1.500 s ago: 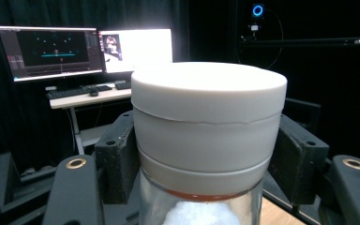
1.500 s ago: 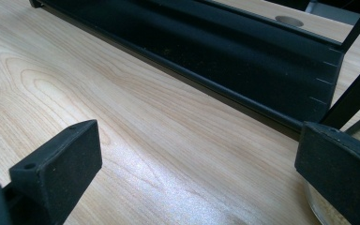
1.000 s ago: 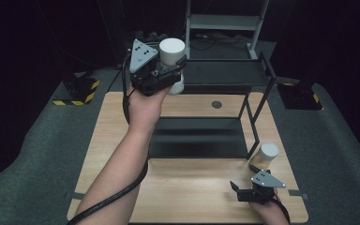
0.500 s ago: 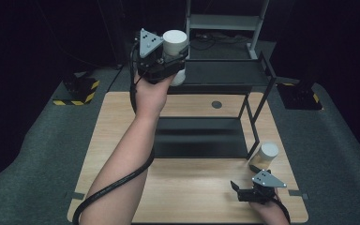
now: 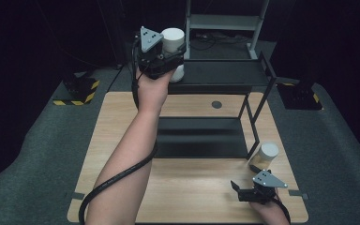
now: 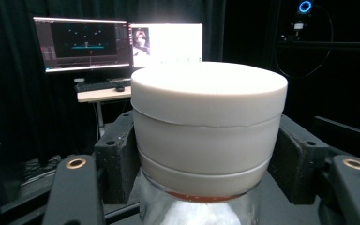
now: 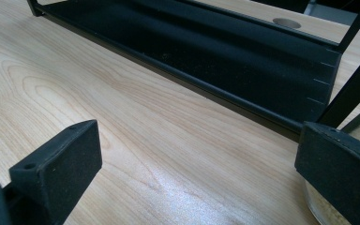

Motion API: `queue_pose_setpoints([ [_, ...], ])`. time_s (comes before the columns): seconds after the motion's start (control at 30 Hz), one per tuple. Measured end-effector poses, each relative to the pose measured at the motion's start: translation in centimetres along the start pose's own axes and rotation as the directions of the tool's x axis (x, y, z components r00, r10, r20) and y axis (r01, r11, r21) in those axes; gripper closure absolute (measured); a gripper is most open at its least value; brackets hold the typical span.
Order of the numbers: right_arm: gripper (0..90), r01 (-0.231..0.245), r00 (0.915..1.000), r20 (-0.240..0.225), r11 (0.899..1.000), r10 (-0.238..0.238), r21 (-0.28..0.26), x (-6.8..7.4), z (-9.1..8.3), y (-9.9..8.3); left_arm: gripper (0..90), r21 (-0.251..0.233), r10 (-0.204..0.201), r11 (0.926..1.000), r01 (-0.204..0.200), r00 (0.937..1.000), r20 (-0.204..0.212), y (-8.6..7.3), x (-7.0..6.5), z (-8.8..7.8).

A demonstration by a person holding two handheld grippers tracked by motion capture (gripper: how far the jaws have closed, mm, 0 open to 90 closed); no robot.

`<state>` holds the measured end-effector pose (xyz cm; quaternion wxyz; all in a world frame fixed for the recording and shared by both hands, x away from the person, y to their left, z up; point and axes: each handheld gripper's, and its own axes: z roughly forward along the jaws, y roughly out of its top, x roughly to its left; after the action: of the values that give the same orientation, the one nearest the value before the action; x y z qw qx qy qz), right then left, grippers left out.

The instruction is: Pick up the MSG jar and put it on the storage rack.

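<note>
My left gripper is shut on a jar with a white lid, held upright in the air at the left end of the black rack's top shelf. In the left gripper view the jar sits between the two jaws of my left gripper, and both pads press on its sides. A second white-lidded jar stands on the table by the rack's right front leg. My right gripper rests low near the table's front right edge, open with nothing between its jaws. That jar's glass peeks from behind the right jaw.
The black two-level rack has its bottom shelf on the wooden table; the bottom shelf lies just ahead of my right gripper. A round hole is in the tabletop behind. A desk with lit monitors stands beyond the table.
My left hand has carried the jar a little farther from the person, toward the rack's top shelf. The right gripper and the second jar have stayed put.
</note>
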<state>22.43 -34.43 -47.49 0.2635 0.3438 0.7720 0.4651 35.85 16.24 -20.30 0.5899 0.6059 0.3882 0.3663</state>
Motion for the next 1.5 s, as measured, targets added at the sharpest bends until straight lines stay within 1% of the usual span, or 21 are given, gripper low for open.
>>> queue_pose_setpoints([
  [0.13, 0.0, -0.003, 1.0, -0.001, 1.0, 0.003, -0.002, -0.05, -0.02, -0.04, 34.3, 0.0, -0.005, 1.0, 0.005, 1.0, -0.005, -0.16, 0.1, 0.09],
  [0.23, 0.0, -0.002, 1.0, 0.0, 1.0, 0.002, -0.001, -0.02, -0.01, -0.02, 34.3, -0.002, -0.002, 1.0, 0.002, 1.0, -0.001, -0.28, 0.19, 0.07],
  [0.27, 0.0, -0.002, 1.0, 0.0, 1.0, 0.002, -0.001, -0.02, -0.01, -0.02, 34.3, -0.001, -0.007, 1.0, 0.007, 1.0, 0.0, -0.31, 0.2, 0.07],
  [0.47, 0.0, -0.001, 1.0, 0.001, 1.0, 0.001, -0.001, 0.0, -0.01, -0.01, 34.3, -0.001, -0.003, 1.0, 0.003, 1.0, -0.002, -0.46, 0.28, -0.01],
  [0.57, 0.0, -0.001, 1.0, 0.001, 1.0, 0.001, -0.001, 0.0, 0.0, -0.01, 34.2, 0.0, 0.01, 0.9999, -0.01, 0.9999, 0.002, -0.49, 0.27, -0.06],
  [1.0, 0.0, 0.004, 1.0, 0.002, 1.0, -0.004, 0.003, 0.09, 0.03, 0.05, 33.0, 0.0, 0.016, 0.9999, -0.016, 0.9998, 0.014, -0.53, 0.58, -0.11],
  [1.17, 0.0, 0.003, 1.0, 0.002, 1.0, -0.003, 0.002, 0.07, 0.02, 0.04, 21.7, 0.001, -0.001, 1.0, 0.001, 1.0, 0.008, -0.39, 0.36, 0.01],
  [1.23, 0.0, 0.003, 1.0, 0.001, 1.0, -0.003, 0.002, 0.07, 0.01, 0.04, 13.6, 0.012, 0.005, 0.9999, -0.005, 1.0, -0.002, -0.17, 0.07, 0.13],
  [1.27, 0.0, 0.004, 1.0, 0.001, 1.0, -0.004, 0.002, 0.06, 0.02, 0.04, 4.5, 0.017, 0.004, 0.9999, -0.004, 0.9999, -0.012, -0.08, -0.13, 0.16],
  [1.3, 0.0, 0.004, 1.0, 0.001, 1.0, -0.004, 0.002, 0.06, 0.02, 0.04, 4.5, 0.017, 0.0, 0.9998, 0.0, 0.9999, -0.014, -0.07, -0.19, 0.14],
  [1.33, 0.0, 0.003, 1.0, 0.001, 1.0, -0.003, 0.002, 0.06, 0.02, 0.04, 0.6, 0.016, -0.008, 0.9998, 0.008, 0.9998, -0.016, -0.09, -0.22, 0.12],
  [1.5, 0.0, 0.003, 1.0, 0.0, 1.0, -0.003, 0.001, 0.04, 0.01, 0.02, 0.4, 0.016, -0.003, 0.9999, 0.003, 0.9998, -0.018, -0.1, -0.36, -0.14],
])
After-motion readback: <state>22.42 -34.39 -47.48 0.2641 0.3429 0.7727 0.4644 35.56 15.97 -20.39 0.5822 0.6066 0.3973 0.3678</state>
